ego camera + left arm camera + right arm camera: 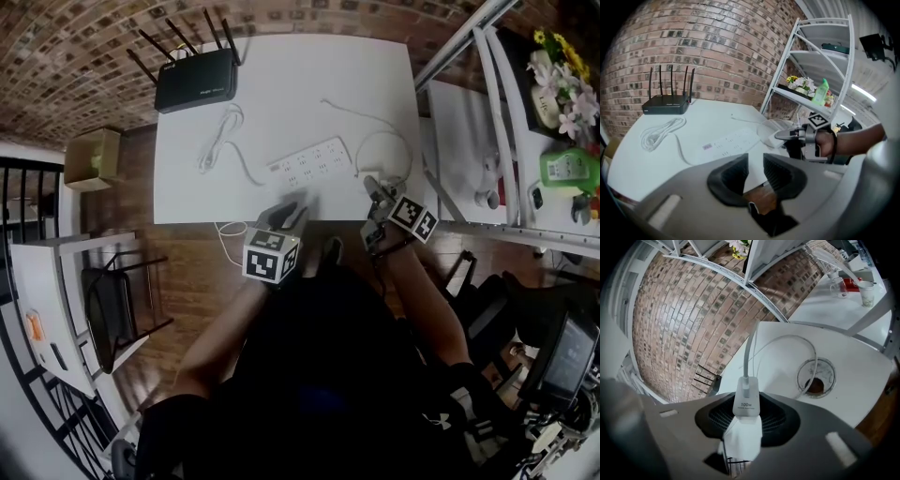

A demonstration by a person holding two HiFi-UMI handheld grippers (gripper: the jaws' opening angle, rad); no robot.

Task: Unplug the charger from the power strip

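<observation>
Charger [746, 404]: small 100W brick, prob. light, rigid, smooth plastic; cable [748, 350] springy, so grip the body's flat sides, not the lead. It looks clear of the power strip [312, 161], just right of it, clamped betw. R gripper [377, 192] jaws. L gripper [754, 173], near the strip's front edge: jaws parted, empty.
</observation>
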